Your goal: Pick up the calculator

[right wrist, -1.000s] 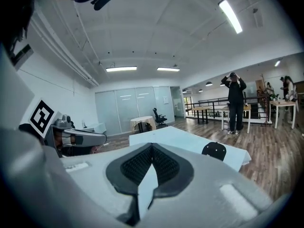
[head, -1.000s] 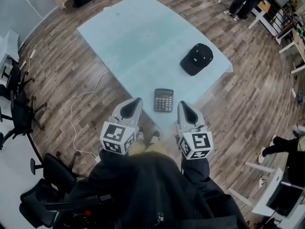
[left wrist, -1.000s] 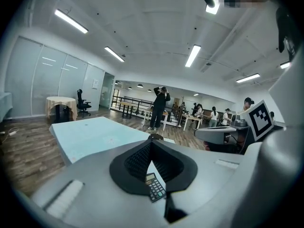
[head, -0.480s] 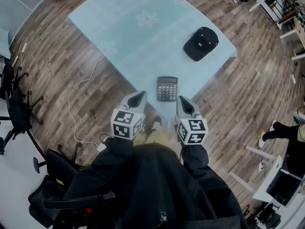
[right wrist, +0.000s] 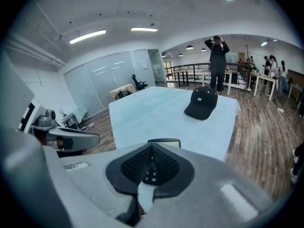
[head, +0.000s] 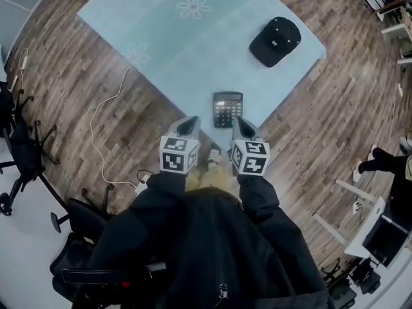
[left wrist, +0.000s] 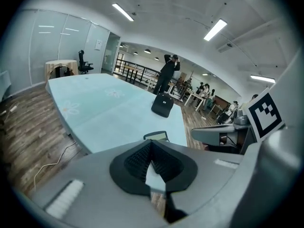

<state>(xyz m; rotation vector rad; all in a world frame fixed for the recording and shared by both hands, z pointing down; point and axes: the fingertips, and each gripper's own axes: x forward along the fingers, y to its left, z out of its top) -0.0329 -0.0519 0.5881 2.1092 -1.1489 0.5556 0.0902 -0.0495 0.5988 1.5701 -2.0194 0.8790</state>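
Note:
The dark calculator [head: 228, 109] lies flat near the front edge of the pale blue table [head: 180, 50]. My left gripper [head: 188, 126] hangs just short of that edge, to the calculator's lower left, its jaws shut and empty. My right gripper [head: 241, 127] is at the calculator's lower right corner, also shut with nothing in it. In the left gripper view the calculator [left wrist: 156, 136] shows just past the closed tips of the left gripper [left wrist: 151, 142]. In the right gripper view the calculator [right wrist: 164, 141] sits right behind the tips of the right gripper [right wrist: 152, 146].
A black cap [head: 275, 40] rests on the table's far right part. A white cable [head: 103, 134] trails over the wooden floor at the left, near office chairs [head: 19, 153]. A person [right wrist: 216, 61] stands beyond the table; desks and other people are further right.
Both grippers have sunk and drawn closer together, their tips now nearer the calculator's front edge. Their jaws stayed shut. The calculator and cap have not moved on the table.

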